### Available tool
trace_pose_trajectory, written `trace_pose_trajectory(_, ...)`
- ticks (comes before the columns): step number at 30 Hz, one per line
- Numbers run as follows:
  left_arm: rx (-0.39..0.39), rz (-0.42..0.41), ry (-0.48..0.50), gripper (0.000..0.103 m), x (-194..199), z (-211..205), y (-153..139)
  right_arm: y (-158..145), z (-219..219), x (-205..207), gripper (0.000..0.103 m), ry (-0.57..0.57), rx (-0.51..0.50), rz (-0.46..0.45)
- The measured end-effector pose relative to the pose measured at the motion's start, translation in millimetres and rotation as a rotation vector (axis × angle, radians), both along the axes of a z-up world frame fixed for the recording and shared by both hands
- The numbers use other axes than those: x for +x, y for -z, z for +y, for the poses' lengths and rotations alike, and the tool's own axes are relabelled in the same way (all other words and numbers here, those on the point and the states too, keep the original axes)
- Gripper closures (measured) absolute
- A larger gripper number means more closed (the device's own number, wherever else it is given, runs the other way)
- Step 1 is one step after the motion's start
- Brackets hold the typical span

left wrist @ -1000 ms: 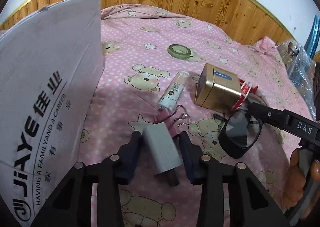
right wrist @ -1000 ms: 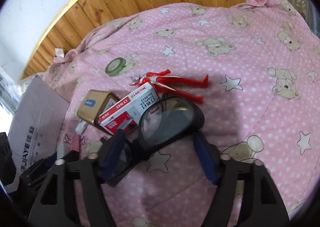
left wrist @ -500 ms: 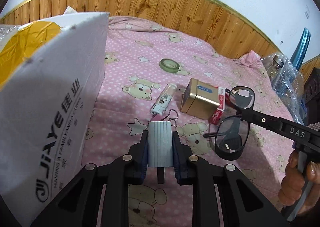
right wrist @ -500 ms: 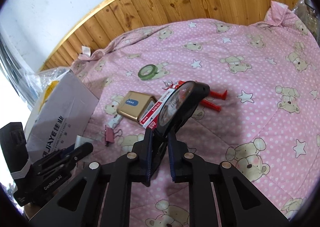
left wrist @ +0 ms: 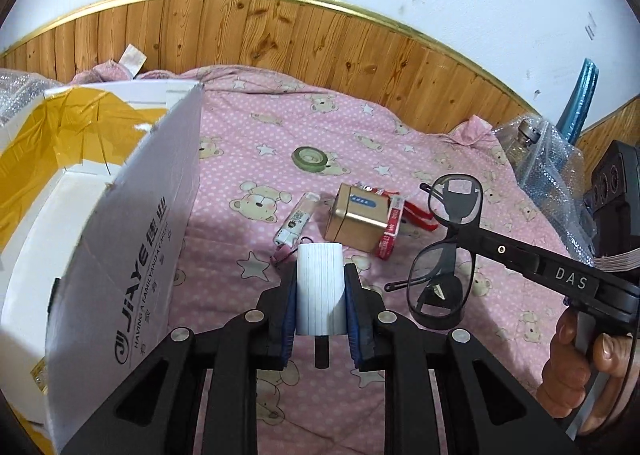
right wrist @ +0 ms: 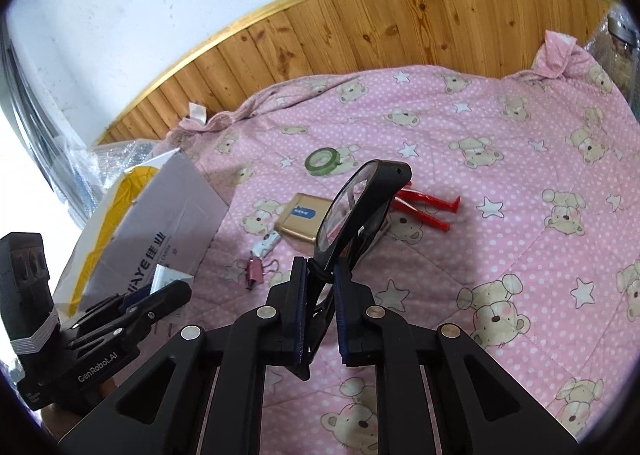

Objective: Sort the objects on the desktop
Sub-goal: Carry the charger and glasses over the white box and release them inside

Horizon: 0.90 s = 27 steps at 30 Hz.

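Closest to me, my left gripper (left wrist: 321, 309) is clamped on the small white ribbed charger block (left wrist: 320, 287), its dark plug end poking back between the jaws, and it's up off the bedding. My right gripper (right wrist: 320, 295) is pinching the black-framed glasses (right wrist: 360, 211) near one end of the frame, so the lenses stick way out past the pads, also in the air. Honestly that's my worry: the hold on the glasses is off-centre and on a thin bit, so a quick swing could twist them in the pads or drop them. The big white cardboard box with yellow tape (left wrist: 132, 231) sits just to my left, and I'm guessing that's where stuff goes; its tall flap could catch the charger if I come in too low. Further out on the pink teddy-bear quilt (left wrist: 400, 383) there's a pink binder clip (right wrist: 256, 275), a small white tube (left wrist: 298, 219), a gold tin box (left wrist: 356, 221) with a red-and-white staple box (left wrist: 390, 231) touching it, a red toy figure (right wrist: 428, 209), then a green tape roll (left wrist: 310, 159) farthest back.
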<state>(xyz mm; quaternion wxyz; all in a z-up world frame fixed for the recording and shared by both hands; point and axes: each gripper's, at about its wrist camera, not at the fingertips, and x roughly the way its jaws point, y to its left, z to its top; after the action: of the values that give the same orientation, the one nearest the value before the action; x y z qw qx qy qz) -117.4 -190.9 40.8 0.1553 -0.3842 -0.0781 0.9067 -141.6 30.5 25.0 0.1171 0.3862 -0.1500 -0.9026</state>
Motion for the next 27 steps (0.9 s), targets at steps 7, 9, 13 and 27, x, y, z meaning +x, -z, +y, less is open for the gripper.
trace_pose_trajectory(7, 0.005, 0.039, -0.002, 0.081, 16, -4, -26, -22, -17, 14, 0.090, -0.025, 0.011, 0.034)
trace_pose_trajectory(9, 0.007, 0.057, -0.001, 0.081, 22, -7, -34, -30, -24, 17, 0.090, -0.037, 0.018, 0.049)
trace_pose_trajectory(13, 0.016, 0.087, -0.002, 0.081, 35, -15, -52, -48, -42, 24, 0.090, -0.060, 0.028, 0.081)
trace_pose_trajectory(27, 0.056, 0.172, -0.070, 0.081, 63, -78, -102, -105, -126, 41, 0.090, -0.172, 0.063, 0.186)
